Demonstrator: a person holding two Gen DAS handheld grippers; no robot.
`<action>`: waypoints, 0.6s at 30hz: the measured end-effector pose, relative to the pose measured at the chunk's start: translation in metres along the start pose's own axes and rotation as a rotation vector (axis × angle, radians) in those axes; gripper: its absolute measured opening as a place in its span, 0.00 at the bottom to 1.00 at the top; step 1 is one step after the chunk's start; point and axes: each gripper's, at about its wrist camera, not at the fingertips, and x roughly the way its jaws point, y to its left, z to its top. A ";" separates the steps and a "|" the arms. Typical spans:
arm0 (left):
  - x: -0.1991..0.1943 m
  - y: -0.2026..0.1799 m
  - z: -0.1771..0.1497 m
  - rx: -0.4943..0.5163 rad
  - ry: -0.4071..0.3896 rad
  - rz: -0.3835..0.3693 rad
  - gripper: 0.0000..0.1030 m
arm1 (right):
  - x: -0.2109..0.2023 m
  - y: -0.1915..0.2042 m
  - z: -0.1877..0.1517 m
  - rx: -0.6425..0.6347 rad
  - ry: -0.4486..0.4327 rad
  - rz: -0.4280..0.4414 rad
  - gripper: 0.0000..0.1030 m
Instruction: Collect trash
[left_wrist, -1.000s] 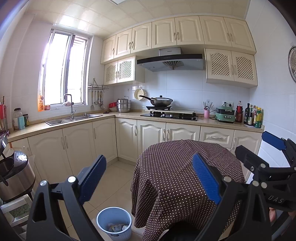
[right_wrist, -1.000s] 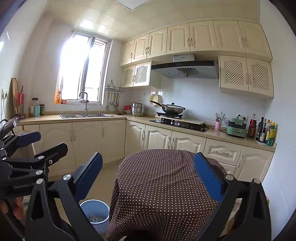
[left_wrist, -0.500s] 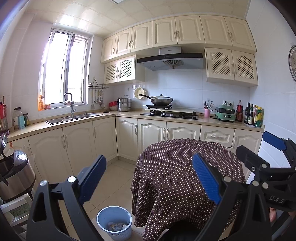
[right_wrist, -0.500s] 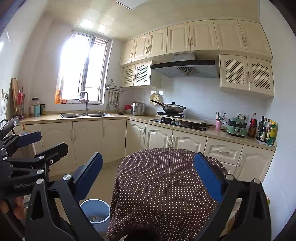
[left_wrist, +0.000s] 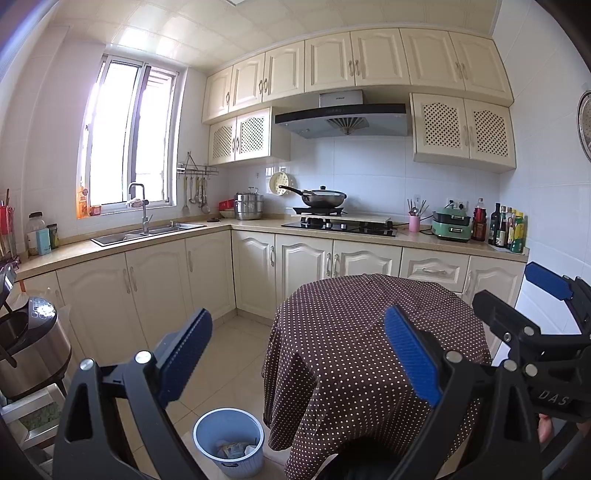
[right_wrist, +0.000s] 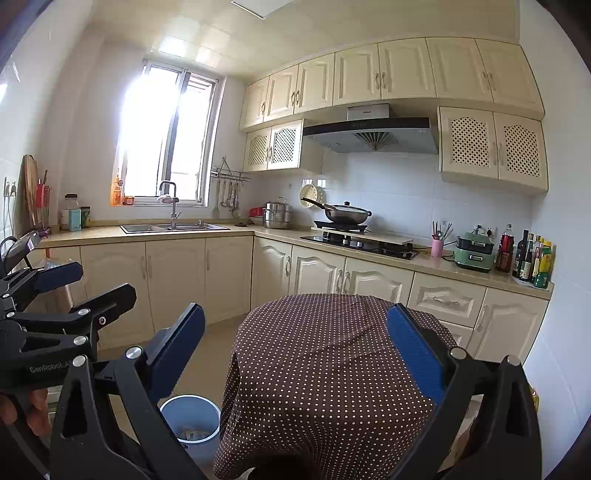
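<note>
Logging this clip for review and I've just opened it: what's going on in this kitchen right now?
A person holds the left gripper and the right gripper up over a round table in a polka-dot cloth. Both are wide open and empty. A blue bin on the floor left of the table already has some scraps in it. No loose trash shows on the tabletop.
</note>
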 end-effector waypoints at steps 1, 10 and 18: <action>0.000 0.000 -0.001 0.001 0.000 0.000 0.90 | 0.000 0.001 -0.001 0.000 0.001 0.000 0.93; 0.001 0.000 -0.001 0.000 0.002 0.001 0.90 | 0.000 0.000 -0.001 0.001 0.001 0.002 0.93; 0.003 0.001 -0.004 -0.001 0.007 0.003 0.90 | -0.001 0.003 -0.004 0.002 0.004 0.006 0.93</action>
